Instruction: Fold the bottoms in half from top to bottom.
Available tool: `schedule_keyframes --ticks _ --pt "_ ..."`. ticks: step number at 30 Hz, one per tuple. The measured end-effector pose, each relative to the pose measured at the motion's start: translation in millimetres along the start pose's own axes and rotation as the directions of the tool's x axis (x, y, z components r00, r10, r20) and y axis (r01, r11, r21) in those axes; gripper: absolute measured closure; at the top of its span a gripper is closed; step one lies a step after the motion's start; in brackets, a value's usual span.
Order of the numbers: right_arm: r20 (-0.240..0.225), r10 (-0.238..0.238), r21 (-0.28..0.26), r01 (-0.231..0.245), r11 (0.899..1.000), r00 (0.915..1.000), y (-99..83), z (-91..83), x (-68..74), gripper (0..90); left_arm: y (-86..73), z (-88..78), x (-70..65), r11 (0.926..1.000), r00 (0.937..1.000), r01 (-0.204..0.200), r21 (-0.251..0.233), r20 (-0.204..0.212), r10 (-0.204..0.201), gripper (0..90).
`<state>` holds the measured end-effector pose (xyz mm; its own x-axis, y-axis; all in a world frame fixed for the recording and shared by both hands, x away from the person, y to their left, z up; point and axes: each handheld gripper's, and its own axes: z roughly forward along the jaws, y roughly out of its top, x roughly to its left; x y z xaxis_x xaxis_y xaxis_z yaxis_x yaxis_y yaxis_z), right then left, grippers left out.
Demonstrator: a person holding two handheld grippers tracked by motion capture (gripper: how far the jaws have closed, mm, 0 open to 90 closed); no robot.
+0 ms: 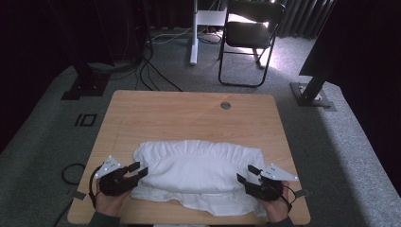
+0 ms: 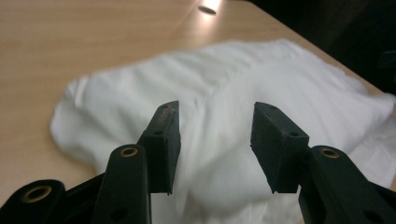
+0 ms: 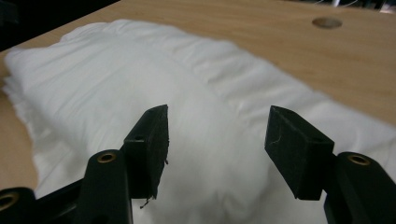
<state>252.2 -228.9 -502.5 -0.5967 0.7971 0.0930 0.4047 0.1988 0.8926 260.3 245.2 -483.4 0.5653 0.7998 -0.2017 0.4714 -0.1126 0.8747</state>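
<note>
High view shows the white cloth (image 1: 198, 177) lying long from 9 to 3 o'clock on the near table (image 1: 189, 113), with the left gripper (image 1: 138, 170) and right gripper (image 1: 247, 174) at its two ends, both open and holding nothing.

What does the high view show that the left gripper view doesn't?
High view alone: a black chair on the floor behind the table, both hands, and the right tool at the cloth's right end. Left gripper view alone: a close look at the left tool, jaws apart with nothing pinched. Both share the white cloth on the wooden table.
</note>
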Motion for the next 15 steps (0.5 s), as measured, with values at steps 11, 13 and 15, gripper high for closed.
schedule_keyframes --ticks 11,13,15 --pt "0.0 -0.088 0.021 0.088 0.996 0.9962 51.8 66.8 28.9 39.1 38.6 73.7 -33.7 0.9924 0.995 -0.094 0.079 0.04 0.091 52.7" --pt "-0.019 -0.091 0.037 0.091 0.995 0.9957 52.7 79.6 34.0 39.1 33.5 87.8 -38.7 0.9874 0.9933 -0.106 0.117 0.057 0.1 52.7" --pt "-0.032 -0.101 0.06 0.103 0.993 0.9943 50.9 90.4 38.5 39.0 26.3 98.2 -42.0 0.9813 0.9926 -0.114 0.156 0.061 0.105 52.8"
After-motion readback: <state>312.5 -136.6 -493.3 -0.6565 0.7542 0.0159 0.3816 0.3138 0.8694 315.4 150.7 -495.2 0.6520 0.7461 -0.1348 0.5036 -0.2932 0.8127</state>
